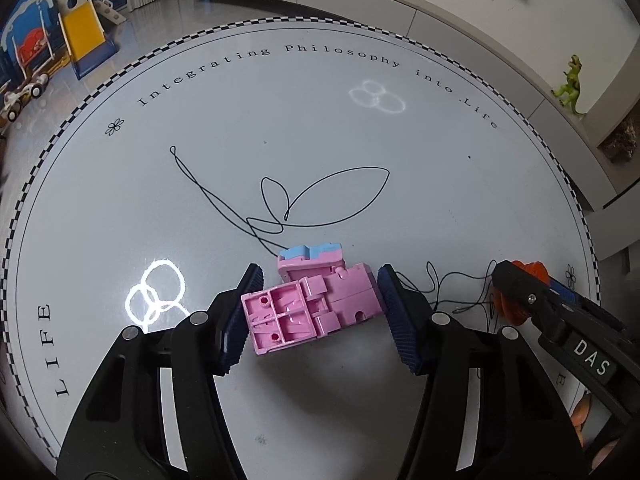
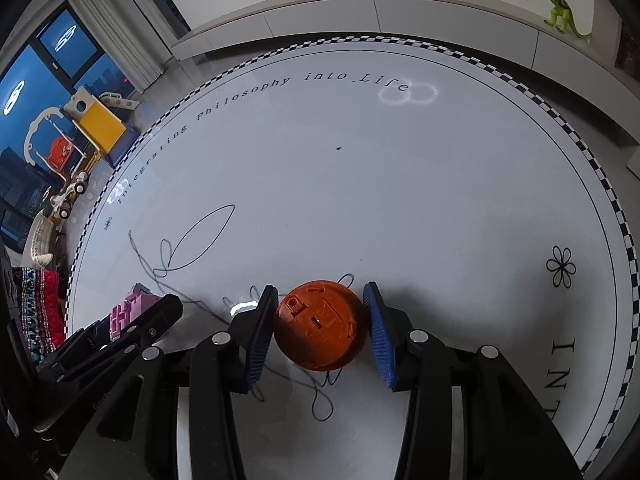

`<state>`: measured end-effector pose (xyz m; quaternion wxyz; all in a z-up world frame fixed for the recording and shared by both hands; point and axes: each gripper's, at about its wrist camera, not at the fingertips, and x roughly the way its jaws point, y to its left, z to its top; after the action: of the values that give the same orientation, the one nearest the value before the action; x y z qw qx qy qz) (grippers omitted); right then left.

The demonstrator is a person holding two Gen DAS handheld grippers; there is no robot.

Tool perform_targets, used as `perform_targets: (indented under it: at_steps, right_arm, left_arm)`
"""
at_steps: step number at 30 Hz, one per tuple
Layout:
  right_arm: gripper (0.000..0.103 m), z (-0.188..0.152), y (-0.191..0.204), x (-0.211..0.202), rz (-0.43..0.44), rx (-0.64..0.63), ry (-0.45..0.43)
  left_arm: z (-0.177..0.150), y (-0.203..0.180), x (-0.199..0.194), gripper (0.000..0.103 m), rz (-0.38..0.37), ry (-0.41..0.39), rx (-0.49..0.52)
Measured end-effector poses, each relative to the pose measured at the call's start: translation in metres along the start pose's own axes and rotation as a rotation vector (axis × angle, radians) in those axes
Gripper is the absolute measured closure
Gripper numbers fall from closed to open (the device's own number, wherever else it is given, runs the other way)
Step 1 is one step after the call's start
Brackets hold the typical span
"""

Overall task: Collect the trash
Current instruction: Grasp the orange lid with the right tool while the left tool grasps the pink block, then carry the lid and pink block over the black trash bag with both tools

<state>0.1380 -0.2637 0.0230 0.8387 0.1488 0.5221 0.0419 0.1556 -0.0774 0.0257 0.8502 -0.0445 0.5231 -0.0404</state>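
Note:
A pink plastic toy block with a blue part (image 1: 314, 304) lies on the round white table (image 1: 320, 128), between the pads of my left gripper (image 1: 316, 316). The jaws bracket it and touch its sides. An orange plastic ball (image 2: 320, 326) sits between the pads of my right gripper (image 2: 320, 334); the left pad touches it and a thin gap shows at the right pad. A long black thread (image 1: 280, 200) loops across the table and runs under both toys. The right gripper also shows in the left wrist view (image 1: 532, 300), and the pink block in the right wrist view (image 2: 128, 312).
The table (image 2: 400, 180) has a checkered rim and printed lettering. A green toy dinosaur (image 1: 570, 84) stands on a low white cabinet behind it. A yellow toy slide (image 1: 84, 36) and toy cars lie on the floor at the left.

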Motion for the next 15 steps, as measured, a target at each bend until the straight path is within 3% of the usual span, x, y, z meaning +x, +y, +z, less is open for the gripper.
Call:
perform_targets:
  at_steps: [15]
  right_arm:
    - [0.057, -0.051, 0.037, -0.032, 0.042, -0.052, 0.003]
  left_arm:
    - [-0.035, 0.019, -0.048, 0.045, -0.020, -0.050, -0.006]
